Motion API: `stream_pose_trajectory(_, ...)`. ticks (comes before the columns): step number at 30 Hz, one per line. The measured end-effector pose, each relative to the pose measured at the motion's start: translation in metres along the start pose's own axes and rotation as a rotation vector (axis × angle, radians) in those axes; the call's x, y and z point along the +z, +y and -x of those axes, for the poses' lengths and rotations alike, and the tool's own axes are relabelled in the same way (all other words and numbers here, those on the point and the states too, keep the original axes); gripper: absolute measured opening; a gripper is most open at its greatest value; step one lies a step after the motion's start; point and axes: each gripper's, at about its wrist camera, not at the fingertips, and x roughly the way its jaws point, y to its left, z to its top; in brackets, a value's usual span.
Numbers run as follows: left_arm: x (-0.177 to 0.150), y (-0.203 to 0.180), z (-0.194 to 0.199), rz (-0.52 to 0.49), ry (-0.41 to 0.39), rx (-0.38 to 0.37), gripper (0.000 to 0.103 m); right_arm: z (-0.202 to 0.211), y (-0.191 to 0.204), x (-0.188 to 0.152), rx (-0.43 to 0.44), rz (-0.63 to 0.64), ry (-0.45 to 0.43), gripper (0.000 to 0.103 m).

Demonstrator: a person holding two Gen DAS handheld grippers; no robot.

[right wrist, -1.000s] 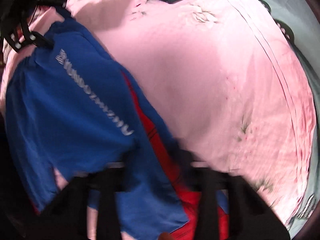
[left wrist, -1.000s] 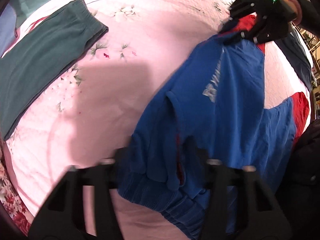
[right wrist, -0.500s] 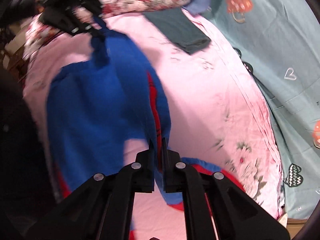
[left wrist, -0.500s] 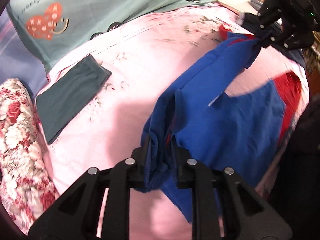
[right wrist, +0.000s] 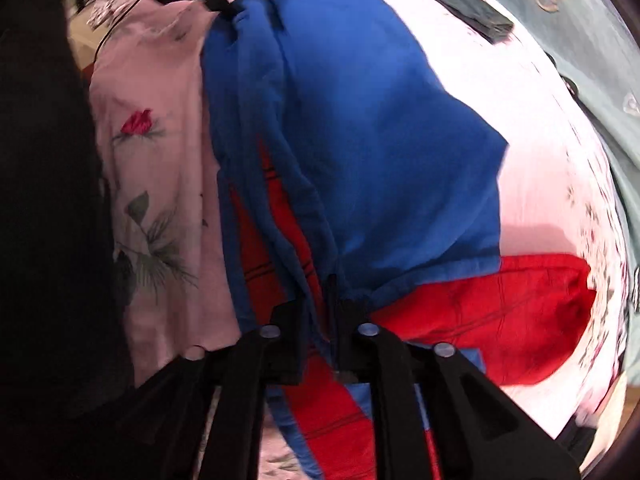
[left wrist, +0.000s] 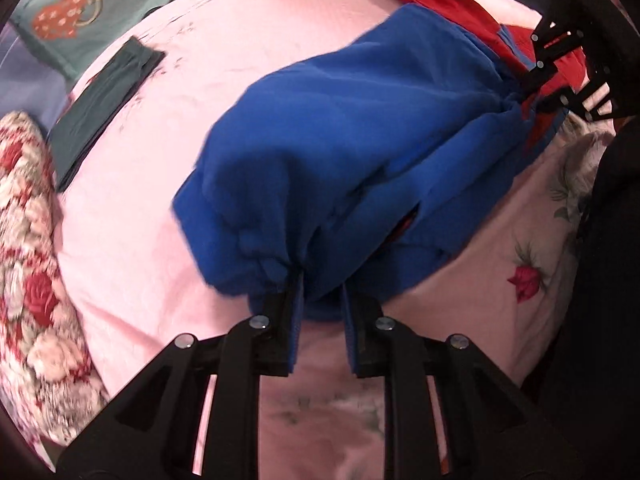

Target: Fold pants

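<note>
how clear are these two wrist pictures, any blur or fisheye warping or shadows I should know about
Left wrist view: strong fisheye bulge with dark corners, the blue pants smeared along their left edge, the left gripper sharp, the lower pink sheet soft and dim. Right wrist view: more motion blur, the red panel and the floral print streaked, the right gripper fairly sharp, the left side lost to black.

Pink floral bedsheet [left wrist: 152, 208], folded dark green garment [left wrist: 104, 100], rose-patterned pillow [left wrist: 28, 280], teal blanket [left wrist: 92, 8]

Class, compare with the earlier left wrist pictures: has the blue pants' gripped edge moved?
Yes. The blue pants now bunch nearer the folded dark green garment.
</note>
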Motion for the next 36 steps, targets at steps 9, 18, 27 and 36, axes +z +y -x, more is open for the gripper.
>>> stream_pose_trajectory(9, -0.018, 0.037, 0.059, 0.19, -0.055, 0.107, 0.076, 0.077, -0.147, -0.022, 0.039, -0.765, -0.272, 0.049)
stream_pose_trajectory(18, 0.073, -0.016, 0.012, 0.409, -0.247, -0.152, 0.076, -0.03, -0.263, -0.006, -0.259, -1.305, -0.06, 0.049)
stream_pose_trajectory(27, 0.066, -0.037, -0.045, 0.447, -0.121, -0.191, 0.076, 0.005, -0.253, -0.054, -0.194, -1.398, -0.149, 0.003)
stream_pose_trajectory(36, 0.076, -0.051, -0.051, 0.315, -0.074, -0.129, 0.079, 0.171, -0.162, -0.214, -0.132, -1.591, -0.723, 0.003)
